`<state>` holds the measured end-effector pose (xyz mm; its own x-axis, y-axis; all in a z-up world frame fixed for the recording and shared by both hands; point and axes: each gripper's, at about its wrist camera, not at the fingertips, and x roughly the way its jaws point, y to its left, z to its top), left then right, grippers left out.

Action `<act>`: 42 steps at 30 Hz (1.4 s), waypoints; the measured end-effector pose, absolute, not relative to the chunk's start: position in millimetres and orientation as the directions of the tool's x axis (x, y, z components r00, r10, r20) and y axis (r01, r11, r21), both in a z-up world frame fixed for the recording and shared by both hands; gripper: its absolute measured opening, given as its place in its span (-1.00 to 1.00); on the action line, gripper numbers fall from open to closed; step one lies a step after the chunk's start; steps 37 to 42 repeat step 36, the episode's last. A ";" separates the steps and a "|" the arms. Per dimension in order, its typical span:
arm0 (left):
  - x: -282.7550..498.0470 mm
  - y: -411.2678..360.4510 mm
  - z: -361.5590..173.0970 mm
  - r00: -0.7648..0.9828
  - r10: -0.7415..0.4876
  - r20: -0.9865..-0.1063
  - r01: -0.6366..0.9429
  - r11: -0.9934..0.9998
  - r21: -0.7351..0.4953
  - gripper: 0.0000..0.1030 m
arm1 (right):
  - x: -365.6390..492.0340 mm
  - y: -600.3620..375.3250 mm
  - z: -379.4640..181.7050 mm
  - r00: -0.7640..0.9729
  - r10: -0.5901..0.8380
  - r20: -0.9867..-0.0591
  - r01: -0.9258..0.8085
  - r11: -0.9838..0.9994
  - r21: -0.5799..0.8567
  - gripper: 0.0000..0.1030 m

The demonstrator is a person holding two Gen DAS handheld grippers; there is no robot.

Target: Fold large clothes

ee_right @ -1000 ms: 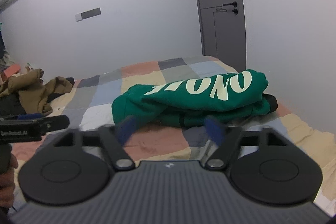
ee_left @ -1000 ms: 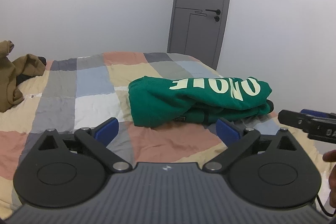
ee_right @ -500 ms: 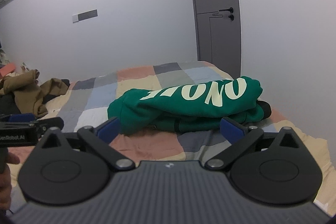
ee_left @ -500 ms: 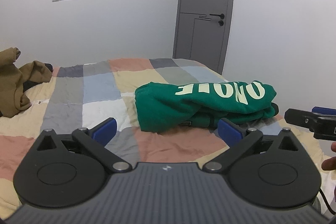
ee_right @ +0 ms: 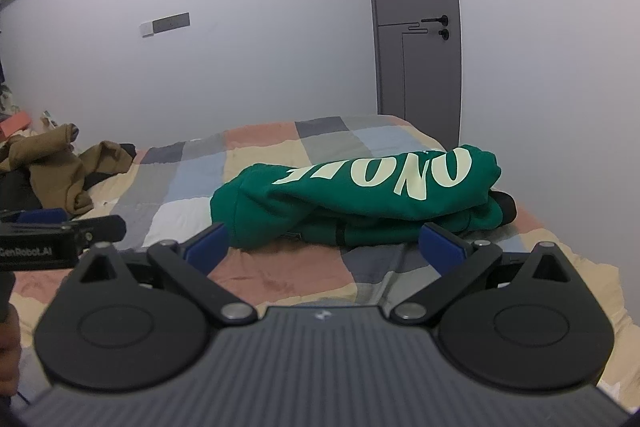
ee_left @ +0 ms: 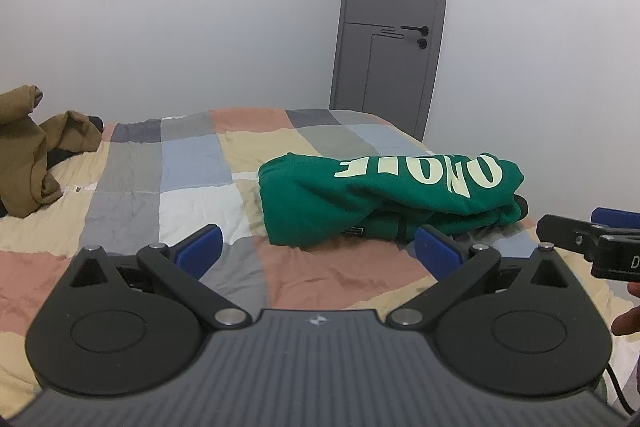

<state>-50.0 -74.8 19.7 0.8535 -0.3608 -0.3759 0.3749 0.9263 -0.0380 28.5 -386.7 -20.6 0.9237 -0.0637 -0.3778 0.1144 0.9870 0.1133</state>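
Left wrist view: the left tool (ee_left: 318, 247) has its blue pads spread wide with nothing between them, hovering over the patchwork bed (ee_left: 192, 163). The folded green sweatshirt (ee_left: 384, 199) lies just beyond, toward the bed's right side. Right wrist view: the right tool (ee_right: 326, 245) is likewise fully spread and empty, near the sweatshirt's front edge. Brown clothes (ee_right: 60, 163) lie far left.

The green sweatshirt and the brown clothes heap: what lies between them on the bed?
Only bare patchwork bedcover separates the green sweatshirt from the brown clothes heap; both wrist views show it.
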 end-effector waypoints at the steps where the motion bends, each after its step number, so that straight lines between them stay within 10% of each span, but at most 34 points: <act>1: -50.6 -74.5 20.0 0.855 -0.360 -0.373 0.374 0.927 -0.037 1.00 | 28.1 -386.1 -20.6 0.923 -0.062 -0.380 0.113 0.987 0.113 1.00; 42: -64.9 -66.8 25.5 0.852 -0.391 -0.349 0.398 0.916 -0.055 1.00 | 16.3 -380.5 -16.7 0.916 -0.074 -0.395 0.128 0.985 0.112 1.00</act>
